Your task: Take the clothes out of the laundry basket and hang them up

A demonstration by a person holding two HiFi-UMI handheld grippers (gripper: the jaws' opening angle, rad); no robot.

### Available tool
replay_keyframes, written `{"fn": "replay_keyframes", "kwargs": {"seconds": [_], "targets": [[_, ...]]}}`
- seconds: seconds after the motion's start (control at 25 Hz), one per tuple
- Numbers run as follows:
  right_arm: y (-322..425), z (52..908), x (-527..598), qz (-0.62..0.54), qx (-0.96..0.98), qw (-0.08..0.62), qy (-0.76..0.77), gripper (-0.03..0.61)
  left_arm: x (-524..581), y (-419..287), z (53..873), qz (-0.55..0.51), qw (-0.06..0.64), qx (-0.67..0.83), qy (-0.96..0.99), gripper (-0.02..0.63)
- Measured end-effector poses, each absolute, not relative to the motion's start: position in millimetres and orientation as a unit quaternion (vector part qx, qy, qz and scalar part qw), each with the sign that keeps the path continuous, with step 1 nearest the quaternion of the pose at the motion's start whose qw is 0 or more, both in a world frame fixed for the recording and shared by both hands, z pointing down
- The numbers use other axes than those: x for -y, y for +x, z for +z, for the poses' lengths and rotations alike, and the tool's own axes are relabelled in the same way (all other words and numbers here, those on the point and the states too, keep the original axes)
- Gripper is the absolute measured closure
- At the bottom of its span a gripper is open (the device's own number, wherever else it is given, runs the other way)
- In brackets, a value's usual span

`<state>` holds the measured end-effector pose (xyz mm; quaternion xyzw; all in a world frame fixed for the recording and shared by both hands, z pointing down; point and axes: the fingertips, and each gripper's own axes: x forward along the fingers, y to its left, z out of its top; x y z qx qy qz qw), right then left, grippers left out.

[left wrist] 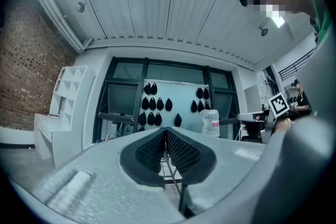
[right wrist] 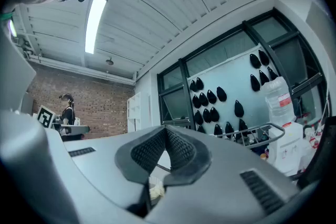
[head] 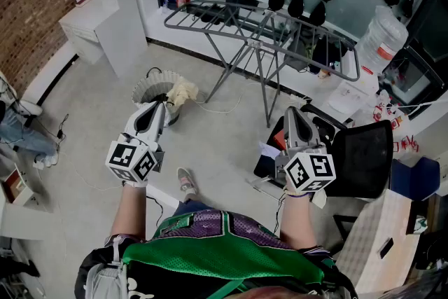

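A round pale laundry basket [head: 150, 89] stands on the floor ahead, with cream clothes [head: 181, 92] heaped over its right rim. A grey folding drying rack [head: 260, 33] stands beyond it, bare of clothes. My left gripper [head: 155, 107] is held just short of the basket, shut with nothing between its pads [left wrist: 166, 147]. My right gripper [head: 295, 115] hovers to the right, in front of the rack's legs, also shut and empty [right wrist: 167, 145]. Both point level toward the far wall. A bit of the cream cloth [right wrist: 155, 191] shows under the right jaws.
A black office chair [head: 364, 154] stands close at my right, with a desk edge [head: 381, 241] beside it. White shelving [head: 94, 3] and a brick wall [head: 24, 17] are on the left. A large water bottle [head: 385, 38] stands at back right. Cables trail on the floor.
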<state>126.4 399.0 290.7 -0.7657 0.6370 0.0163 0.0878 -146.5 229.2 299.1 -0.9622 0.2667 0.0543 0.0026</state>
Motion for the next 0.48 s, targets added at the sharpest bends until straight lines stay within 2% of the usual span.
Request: {"fn": "replay_keyframes", "kwargs": {"seconds": [0.48], "targets": [[119.5,289.6,-407.0,0.012,-0.642,0.089,-0.762,0.580,-240.4,-154.1,299.0,0.056,0.002,-0.275,-0.960,0.595]]}}
